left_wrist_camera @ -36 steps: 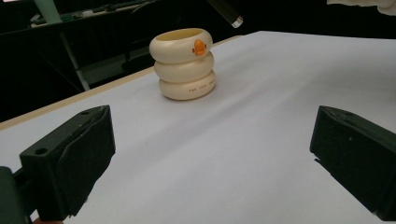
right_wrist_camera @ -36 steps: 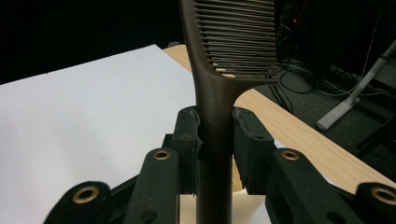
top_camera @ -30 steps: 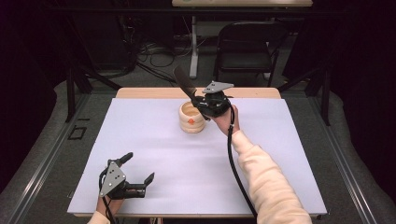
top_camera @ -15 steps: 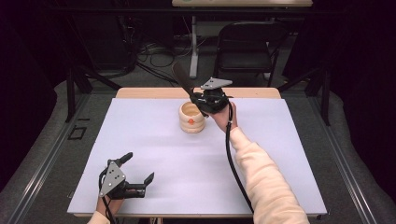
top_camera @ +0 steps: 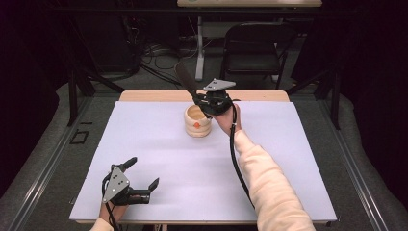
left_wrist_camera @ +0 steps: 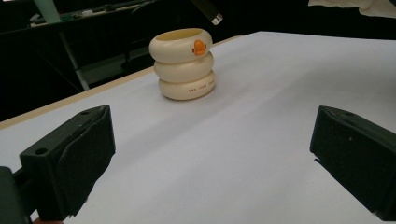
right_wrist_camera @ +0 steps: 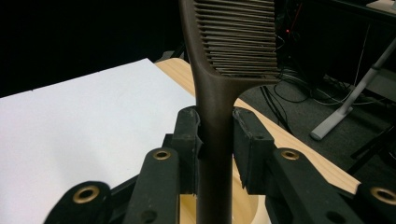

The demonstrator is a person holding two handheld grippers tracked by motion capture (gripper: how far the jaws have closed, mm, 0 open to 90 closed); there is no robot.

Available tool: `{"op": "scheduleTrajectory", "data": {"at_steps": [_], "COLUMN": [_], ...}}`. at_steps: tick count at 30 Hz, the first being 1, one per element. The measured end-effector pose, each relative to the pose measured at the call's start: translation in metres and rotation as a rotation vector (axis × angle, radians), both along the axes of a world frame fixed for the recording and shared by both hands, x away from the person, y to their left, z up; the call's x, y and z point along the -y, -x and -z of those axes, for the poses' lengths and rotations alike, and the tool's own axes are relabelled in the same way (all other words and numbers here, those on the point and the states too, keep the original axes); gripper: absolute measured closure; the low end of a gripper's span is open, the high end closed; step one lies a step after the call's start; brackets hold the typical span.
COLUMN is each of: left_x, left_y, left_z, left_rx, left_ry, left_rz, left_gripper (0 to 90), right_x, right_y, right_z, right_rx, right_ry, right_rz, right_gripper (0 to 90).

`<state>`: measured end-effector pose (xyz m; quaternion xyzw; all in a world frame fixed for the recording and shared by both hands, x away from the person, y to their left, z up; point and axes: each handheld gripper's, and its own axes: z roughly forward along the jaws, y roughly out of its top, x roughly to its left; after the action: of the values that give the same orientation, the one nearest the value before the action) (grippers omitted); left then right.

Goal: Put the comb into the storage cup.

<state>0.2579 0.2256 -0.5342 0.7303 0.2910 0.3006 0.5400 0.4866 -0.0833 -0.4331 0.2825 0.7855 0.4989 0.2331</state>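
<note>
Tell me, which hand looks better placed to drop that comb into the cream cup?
The right. Its gripper already clamps the comb right beside the cup. The left gripper rests open at the table's near edge.

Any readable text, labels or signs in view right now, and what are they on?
Cup: a line of small dark print on its bottom ring, too small and blurred to read.
Cup's top ring: an orange duck-bill mark, a picture, no letters.
Comb held in the right gripper: no text visible.
Left gripper: no text visible.
</note>
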Motion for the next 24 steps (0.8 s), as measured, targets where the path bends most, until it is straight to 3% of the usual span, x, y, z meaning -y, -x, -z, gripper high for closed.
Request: {"op": "scheduleTrajectory", "data": {"at_steps": [24], "left_x": [0.000], "left_y": [0.000], "left_z": [0.000], "left_rx": [0.002], "left_ry": [0.005], "left_rz": [-0.003], "left_gripper": [0.2], "right_x": [-0.015], "right_y": [-0.011], "right_z": [0.002], "right_rx": [0.052], "right_ry": [-0.036], "right_rz": [-0.015], "right_gripper": [72.2]}}
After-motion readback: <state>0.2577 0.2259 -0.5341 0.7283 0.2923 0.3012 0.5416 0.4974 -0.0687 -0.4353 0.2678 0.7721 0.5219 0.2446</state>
